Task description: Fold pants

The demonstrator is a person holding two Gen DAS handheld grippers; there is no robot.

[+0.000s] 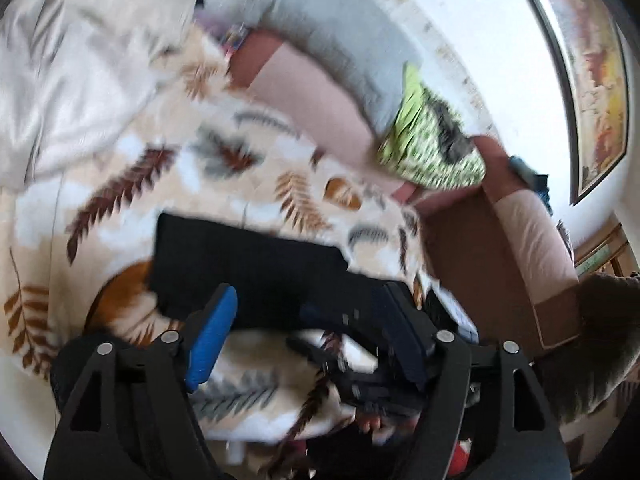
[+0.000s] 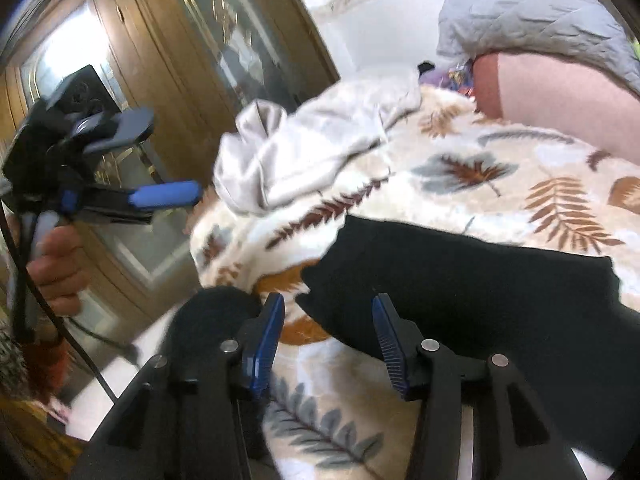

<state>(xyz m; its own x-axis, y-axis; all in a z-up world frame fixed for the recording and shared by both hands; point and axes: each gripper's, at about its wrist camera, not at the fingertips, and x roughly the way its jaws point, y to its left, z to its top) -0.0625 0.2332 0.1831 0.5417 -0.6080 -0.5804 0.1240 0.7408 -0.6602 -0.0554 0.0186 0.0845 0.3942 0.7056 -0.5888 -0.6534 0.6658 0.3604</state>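
The black pants lie on the bed, on a blanket printed with brown, orange and grey fern leaves. In the left wrist view they show as a dark folded slab just ahead of the left gripper, whose blue-padded jaws stand wide apart with nothing between them; the near edge of the cloth falls between the two pads, but the blur hides whether anything touches.

In the right wrist view the pants spread from the middle toward the right edge, soft and matte, with a wavy hem. The right gripper has its jaws released too, ribbed blue pads apart; the right pad sits over the cloth's near edge, the left over bare blanket. The left gripper appears there off the bed's left side, held in a hand, jaws parted, a black cable hanging below it.

A crumpled pale, satiny garment lies beyond the pants, well apart. Farther back are a grey quilted pillow, a pink headboard cushion and a green patterned bundle. A wooden wardrobe stands beside the bed, and a framed picture hangs on the wall.
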